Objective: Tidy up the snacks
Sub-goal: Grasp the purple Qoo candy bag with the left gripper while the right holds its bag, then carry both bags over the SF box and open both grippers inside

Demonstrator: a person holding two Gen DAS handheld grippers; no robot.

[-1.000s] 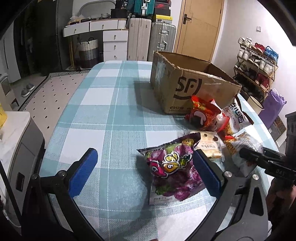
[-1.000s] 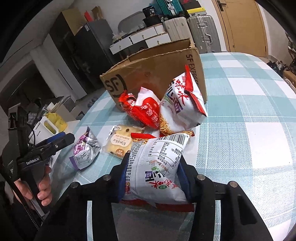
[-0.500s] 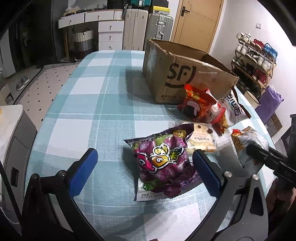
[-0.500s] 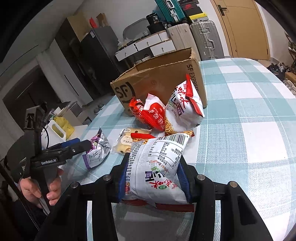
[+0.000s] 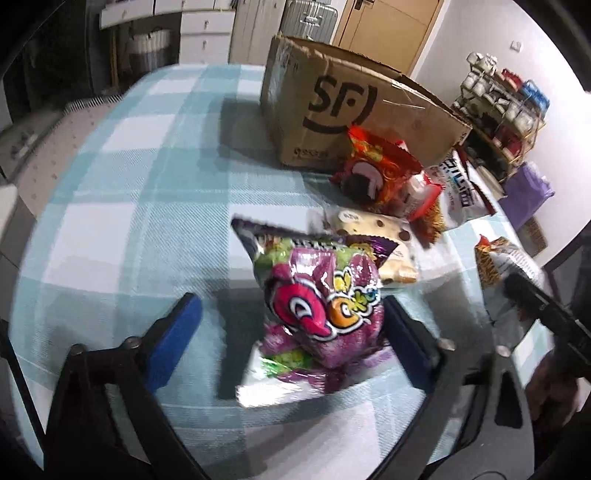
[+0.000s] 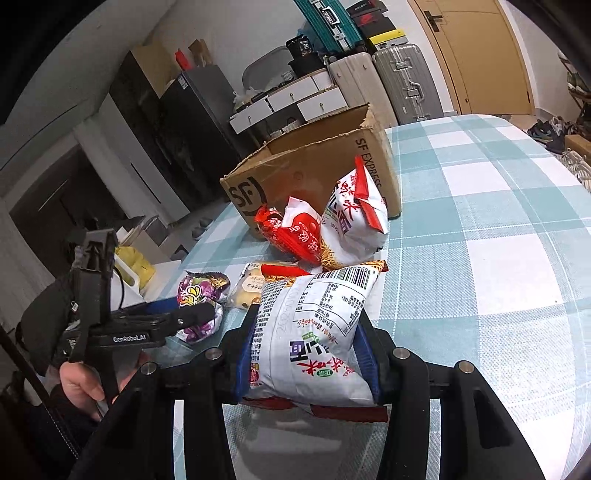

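A round table (image 6: pixel 491 229) with a teal and white checked cloth stands in a lit room with white walls. Behind it, a tan wooden door (image 6: pixel 476 55) with a dark handle is shut. Left of the door, two ribbed suitcases (image 6: pixel 402 86) stand upright, with a teal case (image 6: pixel 325 22) and boxes stacked above them. White drawers (image 6: pixel 291 101) run along the wall beside a dark cabinet (image 6: pixel 173 122). A wicker basket (image 5: pixel 149 50) sits under the drawers. A shoe rack (image 5: pixel 498 107) full of shoes stands by the right wall, a purple bag (image 5: pixel 528 192) just below it. The floor (image 5: pixel 37 133) is pale with small dark dots.
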